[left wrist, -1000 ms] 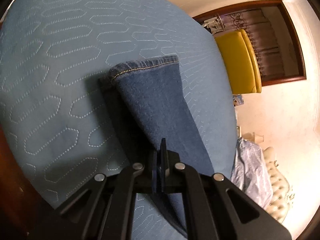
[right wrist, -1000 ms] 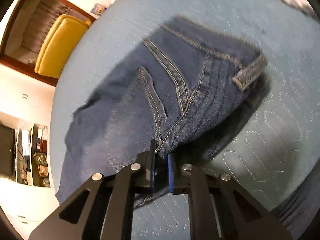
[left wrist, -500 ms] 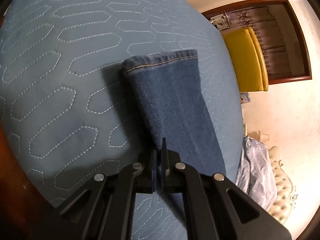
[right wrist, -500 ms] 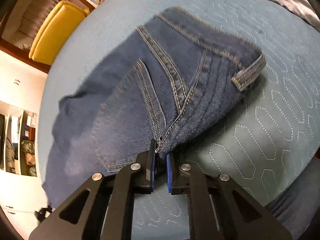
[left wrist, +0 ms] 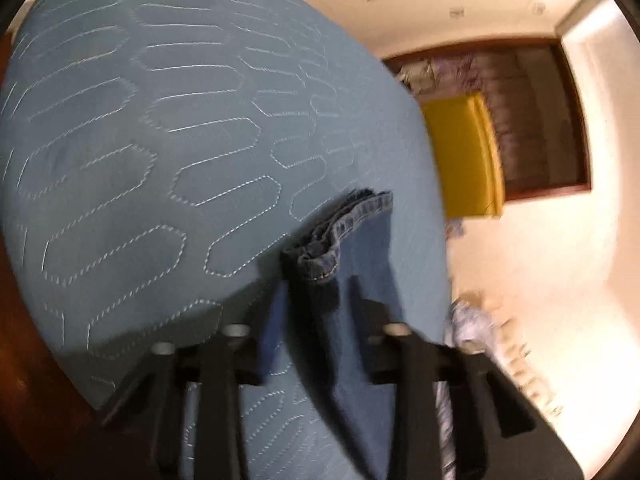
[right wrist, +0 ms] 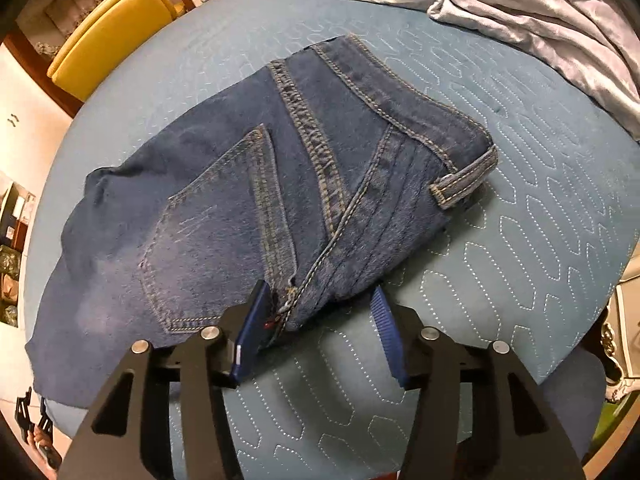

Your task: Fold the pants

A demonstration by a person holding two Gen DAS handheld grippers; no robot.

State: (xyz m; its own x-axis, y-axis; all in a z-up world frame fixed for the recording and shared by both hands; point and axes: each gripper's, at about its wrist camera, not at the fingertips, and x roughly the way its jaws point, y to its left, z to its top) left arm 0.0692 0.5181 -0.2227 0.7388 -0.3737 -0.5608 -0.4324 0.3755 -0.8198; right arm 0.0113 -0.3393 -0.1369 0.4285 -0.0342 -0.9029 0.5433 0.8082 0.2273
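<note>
Dark blue jeans (right wrist: 240, 184) lie folded on the quilted blue bedspread (right wrist: 520, 240), waistband and belt loop (right wrist: 464, 180) to the right, back pocket facing up. My right gripper (right wrist: 320, 328) is opening; the crotch seam lies between its blue pads, brushing the left one and clear of the right one. In the blurred left wrist view the leg hems (left wrist: 352, 216) lie bunched just ahead of my left gripper (left wrist: 316, 312). Its jaws are opening too, and the denim leg runs between the parted fingers onto the bedspread (left wrist: 160, 160).
A crumpled grey blanket (right wrist: 520, 8) covers the far right of the bed. A yellow chair (right wrist: 108, 36) (left wrist: 464, 156) stands beyond the bed by a wood-framed doorway. The bed's near edge runs just under both grippers.
Both grippers were shut on the denim and now their jaws stand apart. The left gripper has moved along the leg toward the hems. The seat of the jeans has settled flatter on the bed.
</note>
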